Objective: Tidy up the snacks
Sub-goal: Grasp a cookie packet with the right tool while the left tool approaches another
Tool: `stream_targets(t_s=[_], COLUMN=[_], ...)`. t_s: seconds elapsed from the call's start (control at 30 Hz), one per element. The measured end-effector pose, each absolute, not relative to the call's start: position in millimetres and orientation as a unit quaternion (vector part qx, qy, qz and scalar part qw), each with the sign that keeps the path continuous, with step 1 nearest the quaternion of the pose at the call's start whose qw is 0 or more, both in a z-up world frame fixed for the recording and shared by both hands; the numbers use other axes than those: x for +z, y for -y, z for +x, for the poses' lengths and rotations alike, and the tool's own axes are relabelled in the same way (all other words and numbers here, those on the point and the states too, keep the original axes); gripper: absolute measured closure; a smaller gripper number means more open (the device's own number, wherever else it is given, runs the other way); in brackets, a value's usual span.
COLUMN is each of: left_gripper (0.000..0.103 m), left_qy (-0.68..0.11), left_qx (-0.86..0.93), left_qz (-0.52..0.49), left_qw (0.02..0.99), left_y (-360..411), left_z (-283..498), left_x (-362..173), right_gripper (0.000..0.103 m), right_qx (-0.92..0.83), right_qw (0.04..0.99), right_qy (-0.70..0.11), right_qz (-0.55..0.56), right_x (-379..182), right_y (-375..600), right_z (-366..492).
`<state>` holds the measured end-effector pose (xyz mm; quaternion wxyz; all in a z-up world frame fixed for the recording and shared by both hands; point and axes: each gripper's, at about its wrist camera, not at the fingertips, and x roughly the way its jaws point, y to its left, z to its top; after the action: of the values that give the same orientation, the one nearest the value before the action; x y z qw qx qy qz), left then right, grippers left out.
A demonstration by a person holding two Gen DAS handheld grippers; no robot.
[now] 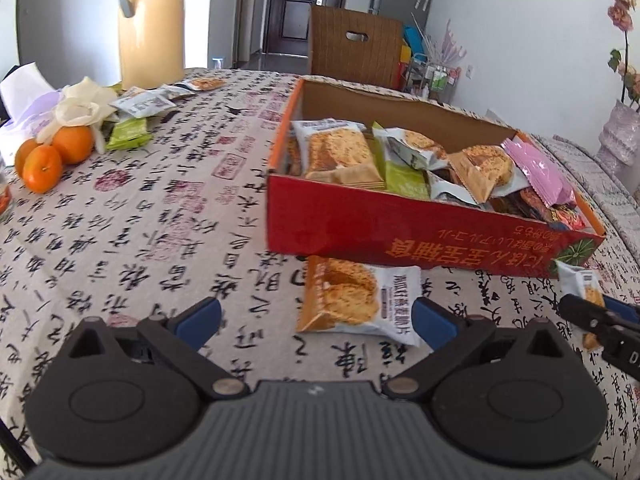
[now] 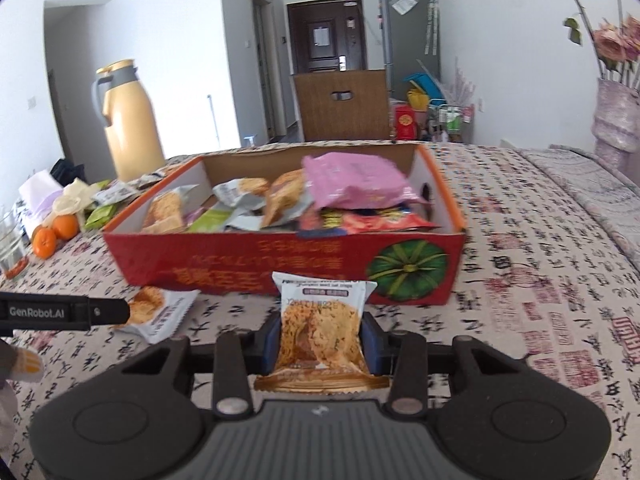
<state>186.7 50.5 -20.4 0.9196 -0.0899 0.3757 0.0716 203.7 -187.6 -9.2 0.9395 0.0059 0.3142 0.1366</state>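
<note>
The snack packet (image 2: 322, 334) sits clamped between the jaws of the right gripper (image 2: 322, 340), which are drawn in narrow on its two side edges. Its long axis runs straight ahead along the fingers, sealed end toward the camera and printed top end pointing at the red box (image 2: 280, 268). The box lies directly in front of these jaws, its near wall just beyond the packet's top edge and its open tray, already crowded with packets, behind that wall. So the coming move, as I judge it, is a lift over the near wall and forward into the tray.

The left gripper (image 1: 316, 318) has its jaws wide apart and holds nothing. A second snack packet (image 1: 356, 300) lies flat on the desk (image 1: 140, 220) between and just ahead of its blue pads (image 1: 198, 314), nearer the right pad, its far end touching or tucked under the box's near wall. Its long axis runs across the jaws, not along them. The left hand is plainly the nearer one to it.

More packets lie loose (image 1: 140, 106) at the far left of the desk by the oranges (image 1: 52, 154), well apart from both grippers.
</note>
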Motion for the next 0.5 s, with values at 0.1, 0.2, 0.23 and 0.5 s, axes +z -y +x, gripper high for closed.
stream_targets(t_s=[0.1, 0.2, 0.23, 0.5], left_gripper=[0.000, 0.000, 0.000, 0.000], left_qy=[-0.385, -0.397, -0.400, -0.417], left_qx=[0.066, 0.067, 0.069, 0.085], left_qz=[-0.079, -0.076, -0.074, -0.058], left_qw=[0.917, 0.912, 0.911, 0.903], left_y=[-40.0, -33.5, -30.9, -21.2], left_z=[199.0, 208.8, 211.8, 222.2], left_x=[-23.2, -28.8, -30.7, -43.3], right_gripper=[0.063, 0.063, 0.063, 0.063], right_qx=[0.117, 0.102, 0.099, 0.085], right_qw=[0.942, 0.946, 0.947, 0.947], right_qy=[-0.313, -0.308, -0.306, -0.308], right_qz=[0.019, 0.028, 0.030, 0.042], right_x=[-10.8, -10.4, -10.1, -17.1], right_y=[207.3, 223.2, 227.4, 243.4], right_z=[207.9, 206.5, 206.4, 206.3])
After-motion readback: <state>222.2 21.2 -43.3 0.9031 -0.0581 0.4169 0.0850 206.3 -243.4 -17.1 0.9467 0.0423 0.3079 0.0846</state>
